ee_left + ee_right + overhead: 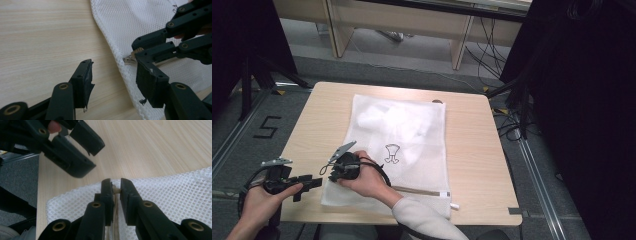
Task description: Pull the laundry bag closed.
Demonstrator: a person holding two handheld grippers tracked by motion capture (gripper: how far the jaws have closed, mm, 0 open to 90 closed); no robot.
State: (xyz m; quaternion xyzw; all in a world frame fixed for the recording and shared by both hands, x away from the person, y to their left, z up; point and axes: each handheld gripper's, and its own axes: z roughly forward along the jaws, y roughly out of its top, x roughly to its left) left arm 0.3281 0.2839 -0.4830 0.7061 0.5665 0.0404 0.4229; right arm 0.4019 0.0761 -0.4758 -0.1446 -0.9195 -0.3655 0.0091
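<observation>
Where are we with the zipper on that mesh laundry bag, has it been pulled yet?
Done: white items sit inside the mesh laundry bag, which lies flat on the table. In hand: the right gripper is shut on the zipper pull at the bag's near-left corner; the left gripper stands open beside that corner, holding nothing. Left: running the zipper along the near edge.

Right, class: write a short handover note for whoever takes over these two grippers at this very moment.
Right gripper: shut on the small metal zipper pull at the near left corner of the white mesh laundry bag.
Left gripper: open, holding nothing, beside that corner over the light wooden table.
Bag lies flat, with white fabric inside.
Done: pull gripped.
Left: probably pin the bag's corner with the left fingers, then draw the zipper along the near edge.
</observation>
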